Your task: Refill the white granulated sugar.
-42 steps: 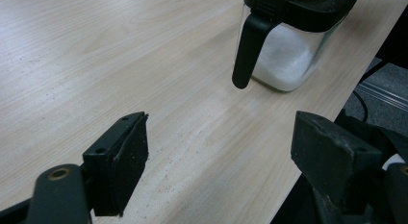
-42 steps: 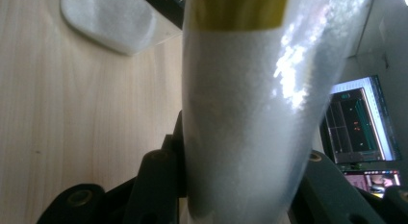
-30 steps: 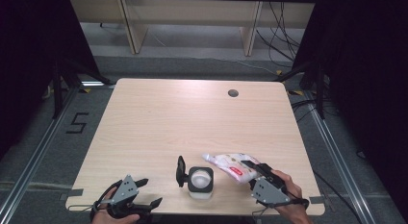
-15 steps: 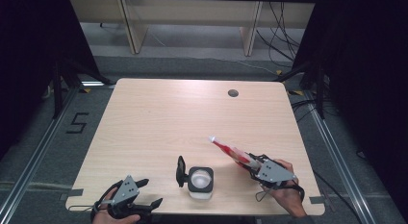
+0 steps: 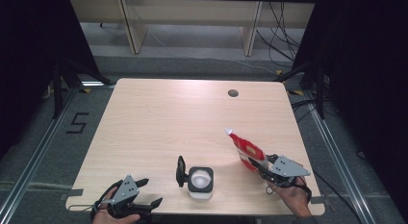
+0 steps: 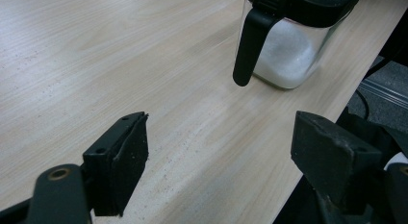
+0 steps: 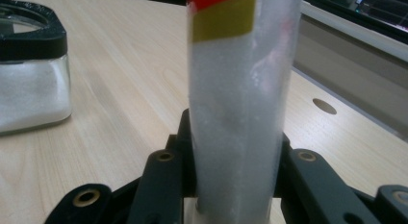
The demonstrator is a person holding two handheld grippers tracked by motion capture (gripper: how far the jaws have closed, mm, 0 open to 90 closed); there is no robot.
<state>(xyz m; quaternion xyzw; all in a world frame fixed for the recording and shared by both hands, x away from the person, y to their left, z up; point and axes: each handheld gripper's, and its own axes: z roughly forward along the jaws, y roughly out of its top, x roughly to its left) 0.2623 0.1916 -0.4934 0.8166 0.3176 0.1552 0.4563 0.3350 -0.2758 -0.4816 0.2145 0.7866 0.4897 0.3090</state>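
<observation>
A pale wood-grain worktop (image 5: 159,123) carries a clear jar (image 5: 200,181) with a black lid and black handle, holding white grains. To the jar's right, a red and white pouch (image 5: 246,150) with a yellow band sits in black jaws.

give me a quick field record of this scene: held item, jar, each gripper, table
held item: red and white bag of white grains, clamped in the right hand-held gripper, tip raised over the table
jar: clear jar with black lid open, part filled with white grains, near the front edge
left hand-held gripper: open, empty, at the front left corner, apart from the jar
table: light wood, round hole near the far edge
</observation>
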